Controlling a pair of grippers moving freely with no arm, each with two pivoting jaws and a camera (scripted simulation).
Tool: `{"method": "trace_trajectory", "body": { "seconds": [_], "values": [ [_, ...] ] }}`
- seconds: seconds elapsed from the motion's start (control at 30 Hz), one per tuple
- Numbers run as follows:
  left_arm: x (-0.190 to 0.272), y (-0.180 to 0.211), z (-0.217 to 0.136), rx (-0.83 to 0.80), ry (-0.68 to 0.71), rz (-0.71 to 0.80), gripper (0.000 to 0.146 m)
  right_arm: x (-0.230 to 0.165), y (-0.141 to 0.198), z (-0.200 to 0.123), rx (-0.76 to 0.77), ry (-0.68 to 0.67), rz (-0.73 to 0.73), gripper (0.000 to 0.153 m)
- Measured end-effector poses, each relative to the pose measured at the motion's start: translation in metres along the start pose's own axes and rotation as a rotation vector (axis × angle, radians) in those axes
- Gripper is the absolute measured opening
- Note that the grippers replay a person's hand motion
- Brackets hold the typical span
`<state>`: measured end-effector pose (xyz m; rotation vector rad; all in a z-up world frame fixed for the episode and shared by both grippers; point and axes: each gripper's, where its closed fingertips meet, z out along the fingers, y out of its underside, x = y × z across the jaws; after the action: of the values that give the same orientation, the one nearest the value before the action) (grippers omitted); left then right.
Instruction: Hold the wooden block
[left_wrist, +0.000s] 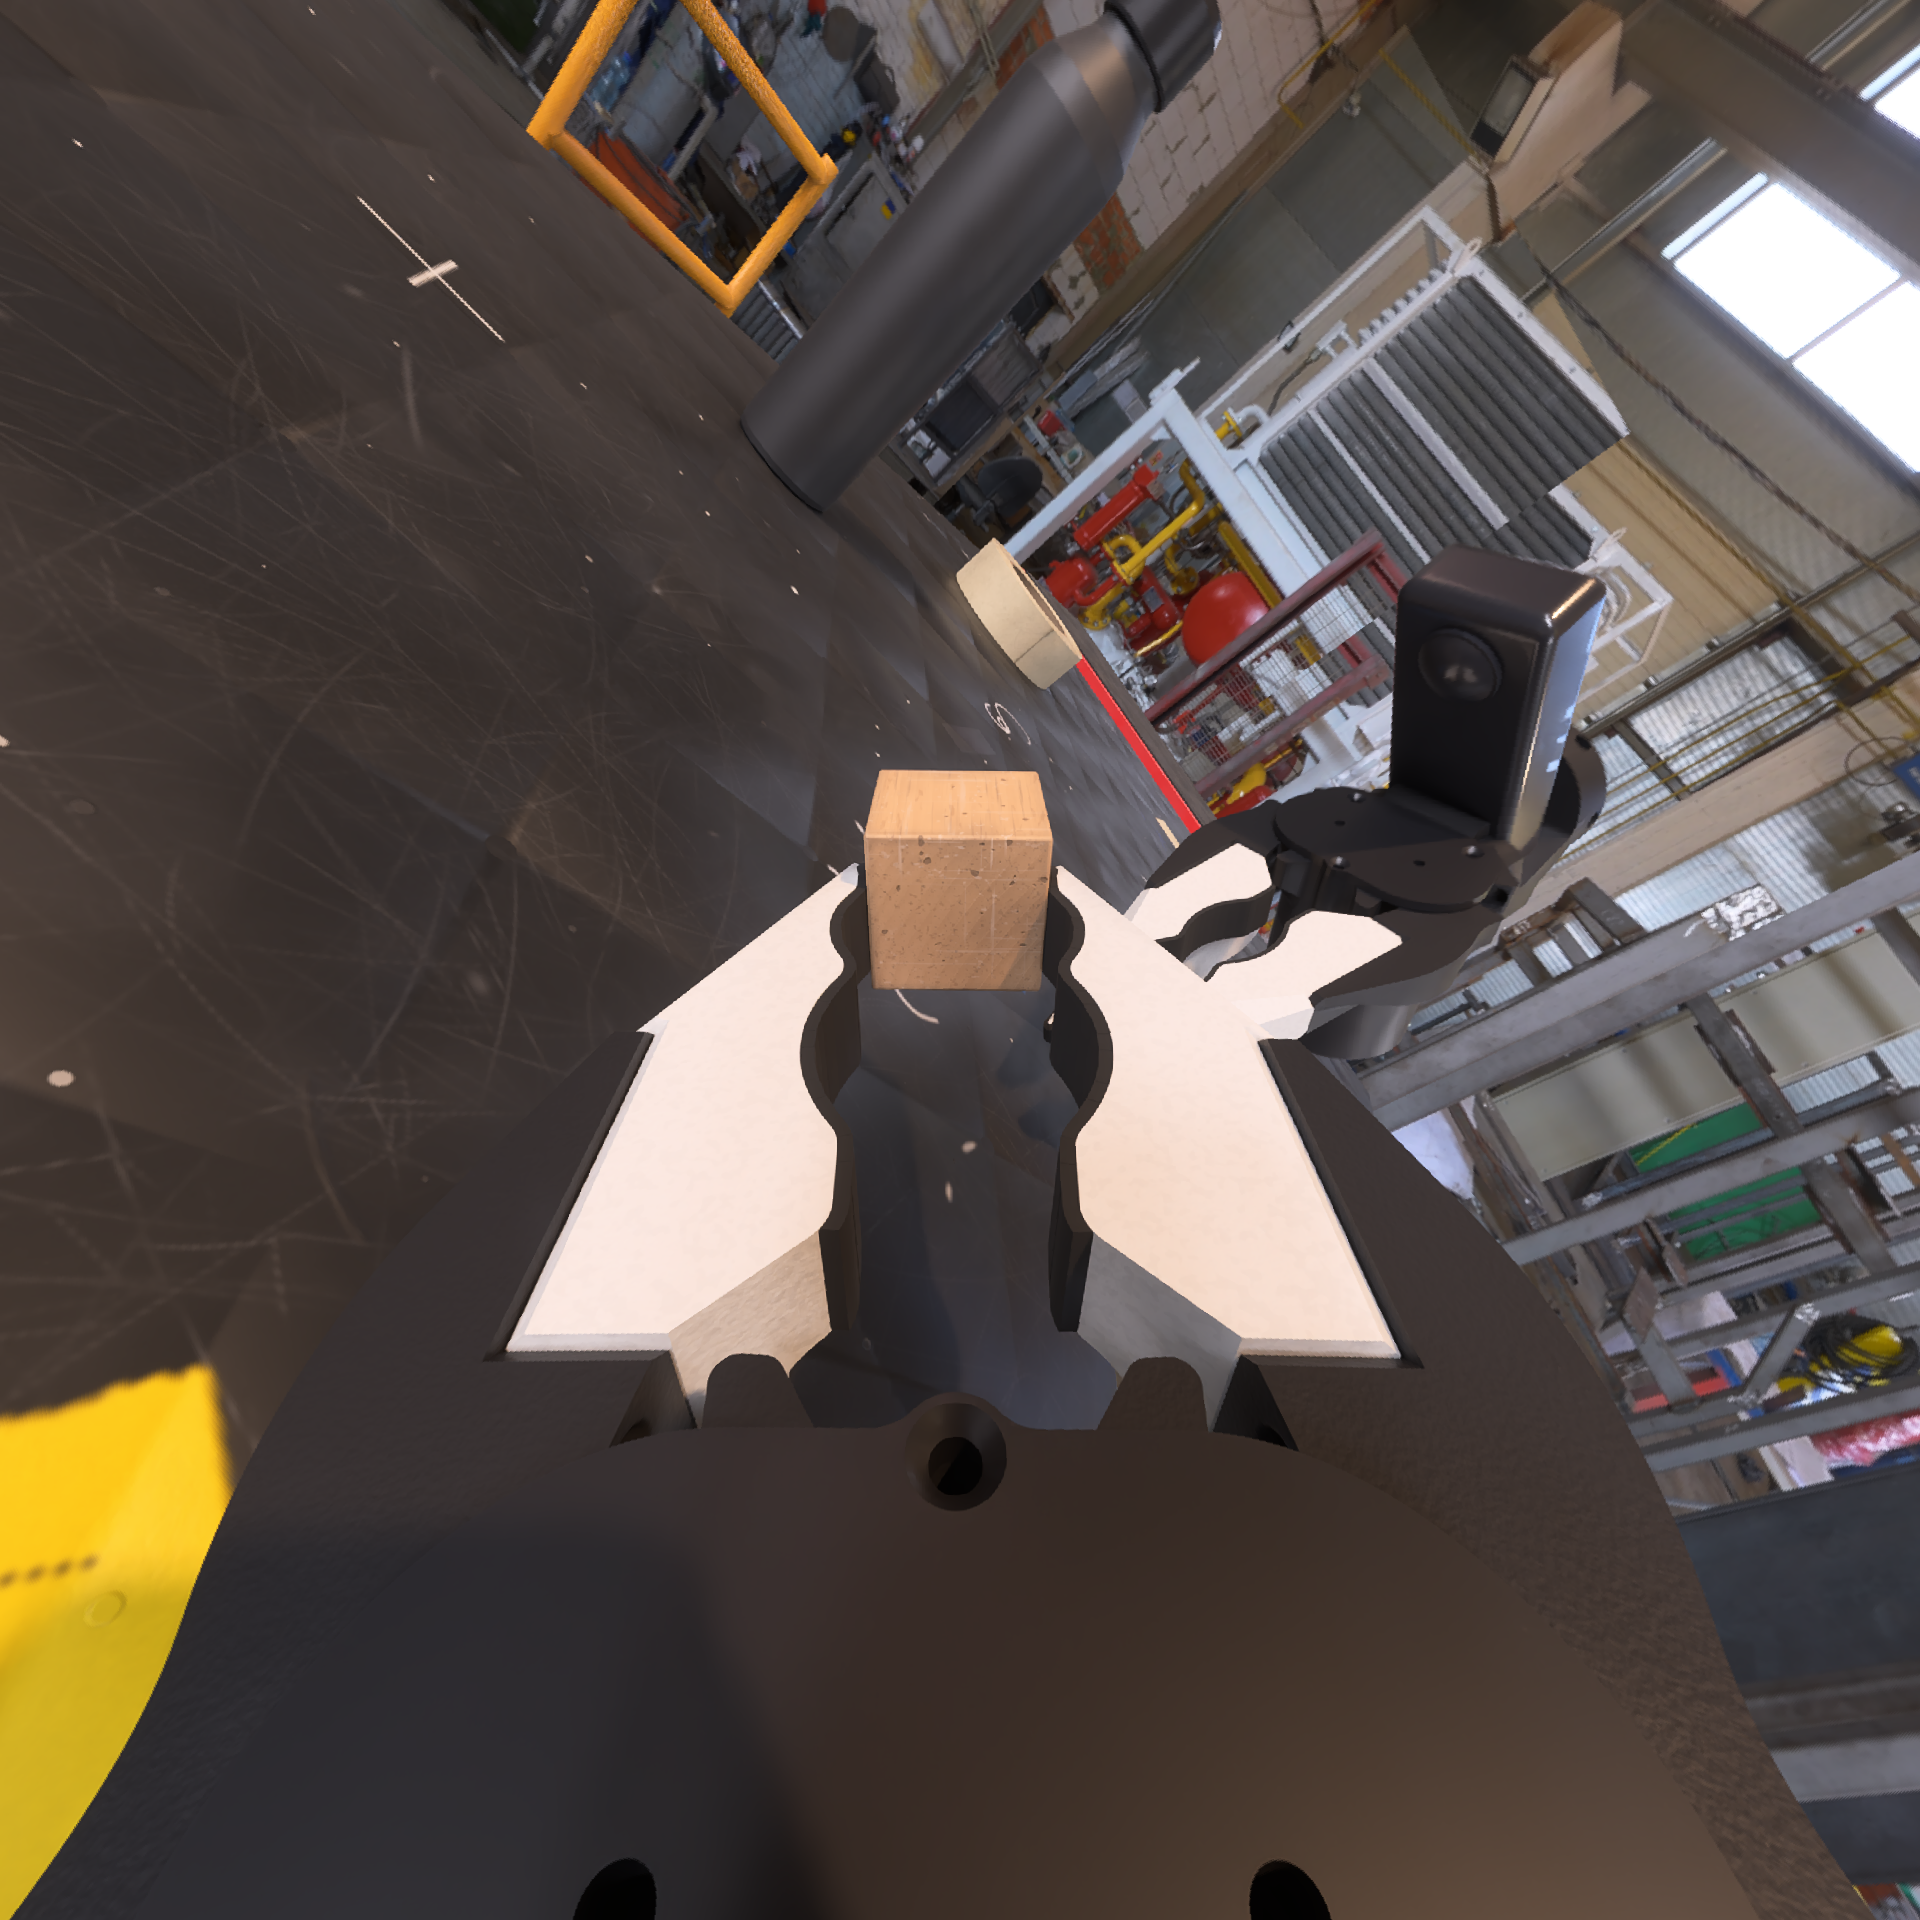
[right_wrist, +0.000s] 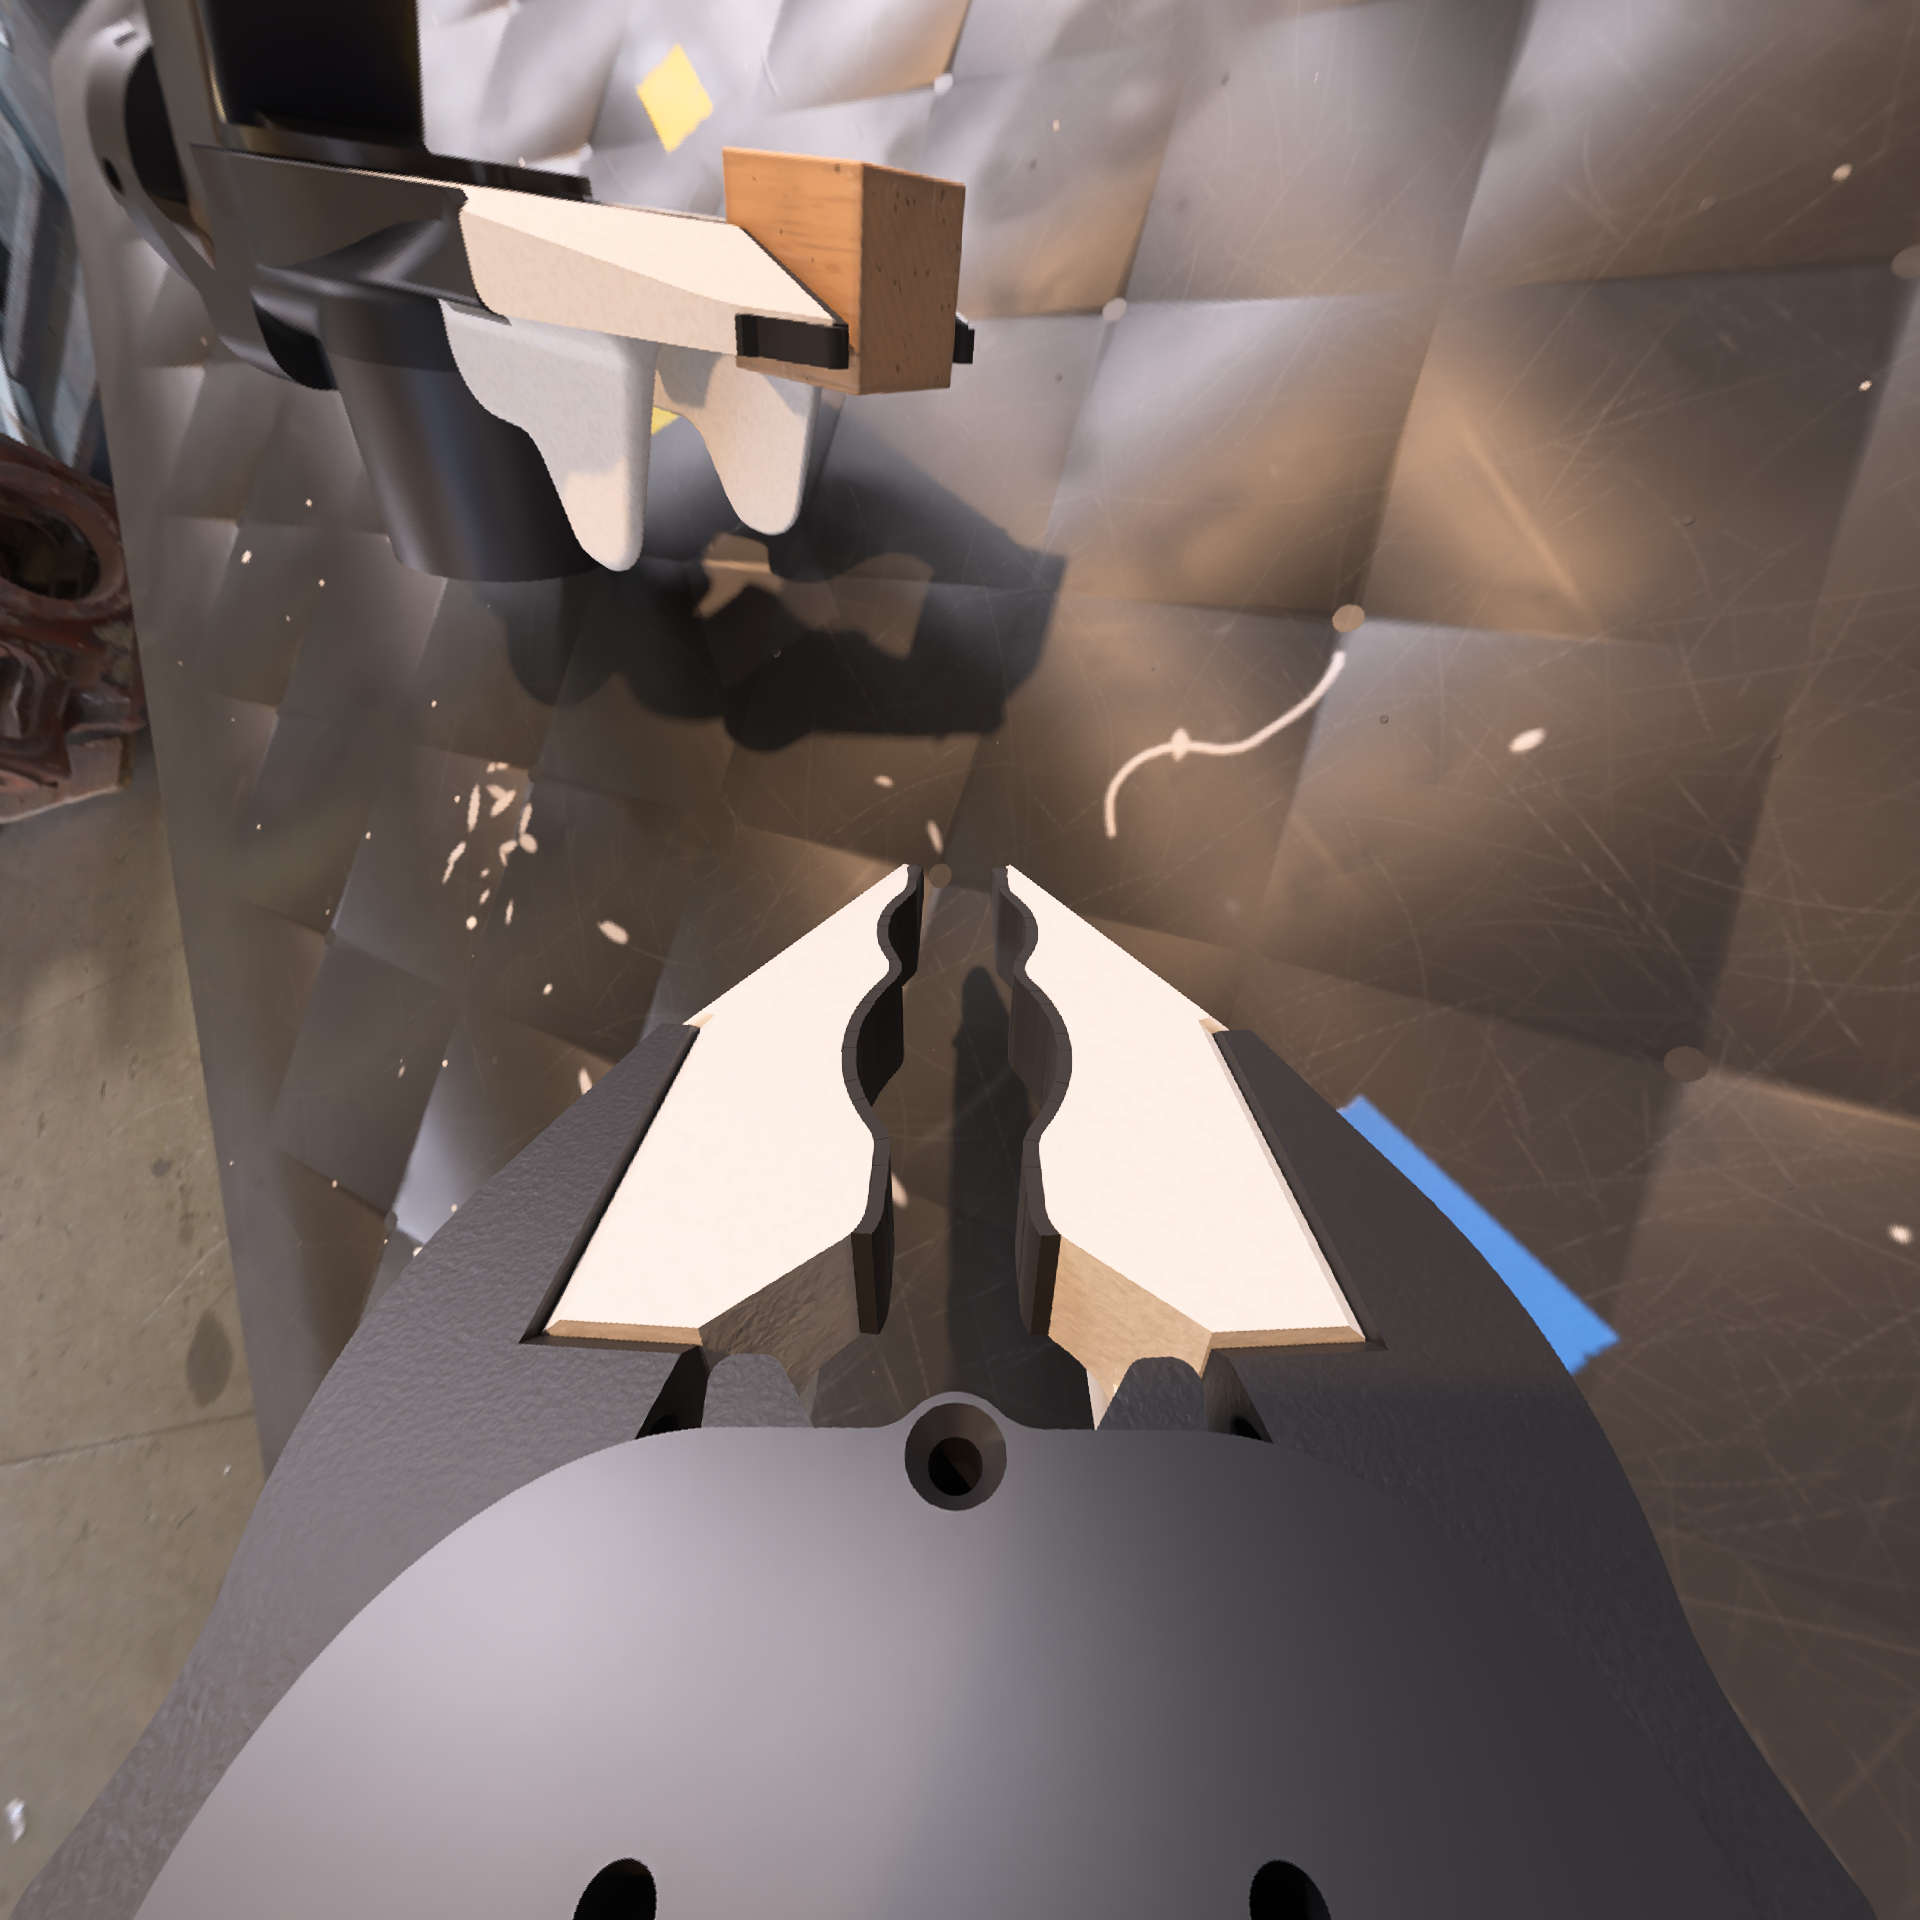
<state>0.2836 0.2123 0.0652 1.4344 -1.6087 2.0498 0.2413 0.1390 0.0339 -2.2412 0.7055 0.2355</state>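
Observation:
A light wooden block (left_wrist: 956, 883) is clamped between the fingertips of my left gripper (left_wrist: 956, 914), which is shut on it. In the right wrist view the block (right_wrist: 862, 270) and the left gripper (right_wrist: 847, 332) are at the upper left. They are held above the dark scratched table (right_wrist: 1455, 727) and cast a shadow on it. My right gripper (right_wrist: 958, 883) is empty, with its jaws nearly together, and points down at the table. It also shows in the left wrist view (left_wrist: 1195, 920), just right of the block and apart from it.
A tall dark grey bottle (left_wrist: 966, 239) stands at the far side of the table. A cream tape roll (left_wrist: 1023, 613) sits near the table's edge. A yellow frame (left_wrist: 675, 156) is behind. A blue patch (right_wrist: 1475, 1247) and a yellow patch (left_wrist: 104, 1558) mark the table.

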Motion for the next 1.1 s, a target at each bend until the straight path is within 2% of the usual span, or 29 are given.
{"method": "trace_trajectory", "body": {
  "seconds": [0.17, 0.63, 0.8, 1.0, 1.1],
  "values": [
    [0.001, 0.002, 0.001, -0.007, -0.004, 0.019, 0.032, -0.004, 0.001, 0.000, -0.089, -0.027, 0.047, 0.013],
    [0.000, 0.000, 0.001, 0.005, -0.012, 0.019, 0.032, -0.001, -0.012, -0.004, 0.073, -0.211, 0.306, 0.013],
    [0.000, 0.000, 0.000, 0.006, -0.011, 0.018, 0.032, -0.001, -0.014, -0.001, 0.108, -0.192, 0.213, 0.013],
    [-0.001, -0.001, 0.000, 0.013, -0.019, 0.022, 0.032, 0.002, -0.020, -0.004, 0.172, -0.178, 0.269, 0.013],
    [-0.001, 0.000, 0.000, 0.010, -0.021, 0.028, 0.032, 0.001, -0.021, -0.004, 0.188, -0.128, 0.207, 0.013]
  ]
}}
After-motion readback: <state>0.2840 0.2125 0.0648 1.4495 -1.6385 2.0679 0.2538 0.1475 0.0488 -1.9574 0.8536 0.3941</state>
